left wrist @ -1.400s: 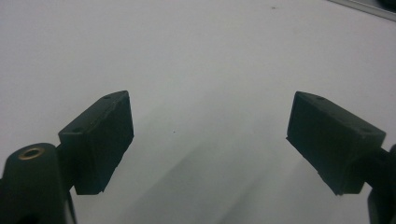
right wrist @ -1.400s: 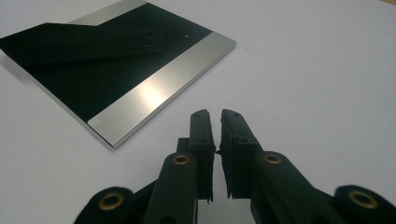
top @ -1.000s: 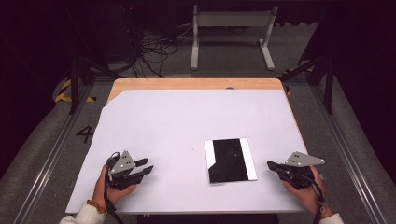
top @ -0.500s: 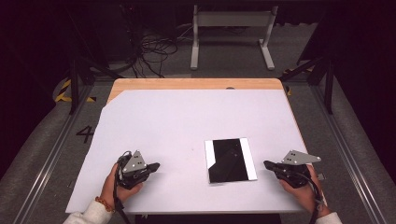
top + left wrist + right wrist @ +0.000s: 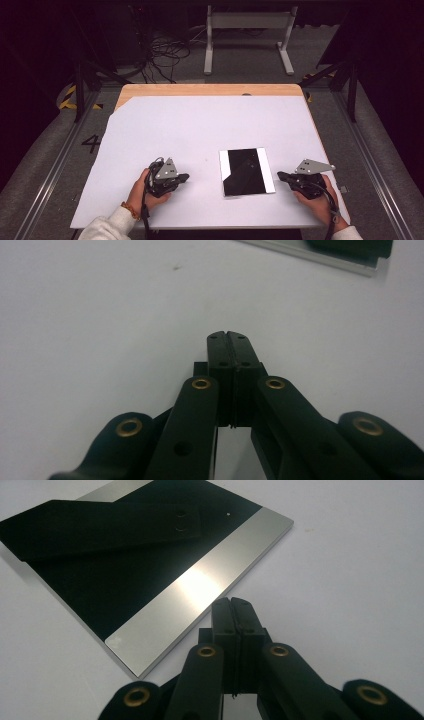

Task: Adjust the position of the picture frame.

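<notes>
Risk first. The flat black plate with silver side strips [image 5: 246, 171] lies flush on the white table sheet [image 5: 200, 130], near the front edge and toward the right-hand front corner. In my judgement a plate this thin and smooth offers no lip. Closed jaw tips pushed against its side would slide it across the sheet rather than lift it, and a push from one side alone could skew it or drive it off toward the front edge. The glossy face could also scratch if a tip drags over it.

My right gripper [image 5: 281, 175] sits just beside the plate's right edge, jaws pressed fully together, nothing between them, not touching the plate as far as the right gripper view [image 5: 234, 602] shows. My left gripper [image 5: 185, 176] rests on the sheet left of the plate, apart from it. Its jaws have just closed completely [image 5: 230, 334] on nothing.
</notes>
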`<state>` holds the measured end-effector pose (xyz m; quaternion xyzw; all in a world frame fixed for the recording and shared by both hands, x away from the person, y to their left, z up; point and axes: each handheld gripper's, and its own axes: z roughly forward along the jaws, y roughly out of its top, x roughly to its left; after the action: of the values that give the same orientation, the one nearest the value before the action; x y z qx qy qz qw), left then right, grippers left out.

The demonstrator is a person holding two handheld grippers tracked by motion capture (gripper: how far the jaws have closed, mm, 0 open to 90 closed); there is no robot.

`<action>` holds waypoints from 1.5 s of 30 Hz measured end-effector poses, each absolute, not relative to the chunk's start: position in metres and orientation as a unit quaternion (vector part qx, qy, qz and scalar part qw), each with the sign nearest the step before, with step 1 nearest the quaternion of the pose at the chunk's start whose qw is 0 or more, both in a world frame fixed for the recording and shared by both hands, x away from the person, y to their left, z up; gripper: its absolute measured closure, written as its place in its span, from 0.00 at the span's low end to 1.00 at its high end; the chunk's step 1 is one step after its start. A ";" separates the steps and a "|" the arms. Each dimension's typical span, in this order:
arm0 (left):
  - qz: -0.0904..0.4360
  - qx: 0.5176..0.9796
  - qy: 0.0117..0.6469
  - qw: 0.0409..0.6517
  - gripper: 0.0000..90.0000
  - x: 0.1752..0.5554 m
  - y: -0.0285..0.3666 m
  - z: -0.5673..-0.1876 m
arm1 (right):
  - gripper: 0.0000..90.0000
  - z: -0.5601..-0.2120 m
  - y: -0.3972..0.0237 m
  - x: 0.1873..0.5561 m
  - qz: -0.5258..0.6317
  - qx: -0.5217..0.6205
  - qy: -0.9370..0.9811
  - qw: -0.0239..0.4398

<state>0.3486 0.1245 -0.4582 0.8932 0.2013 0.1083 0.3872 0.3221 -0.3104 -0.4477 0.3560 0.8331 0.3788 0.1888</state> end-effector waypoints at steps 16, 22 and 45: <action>0.070 0.912 0.146 0.378 1.00 0.347 0.077 -0.462 | 1.00 -0.453 -0.296 0.341 0.359 0.368 0.837 0.186; 0.066 0.913 0.138 0.378 1.00 0.347 0.068 -0.462 | 1.00 -0.454 -0.293 0.346 0.360 0.373 0.835 0.183; 0.044 0.917 0.108 0.382 1.00 0.345 0.042 -0.462 | 1.00 -0.454 -0.290 0.370 0.370 0.400 0.824 0.158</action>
<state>0.3454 0.0415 -0.4621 0.9168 0.1078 0.0445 0.3819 0.3701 -0.2901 -0.4543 0.3997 0.8238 0.3696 0.1578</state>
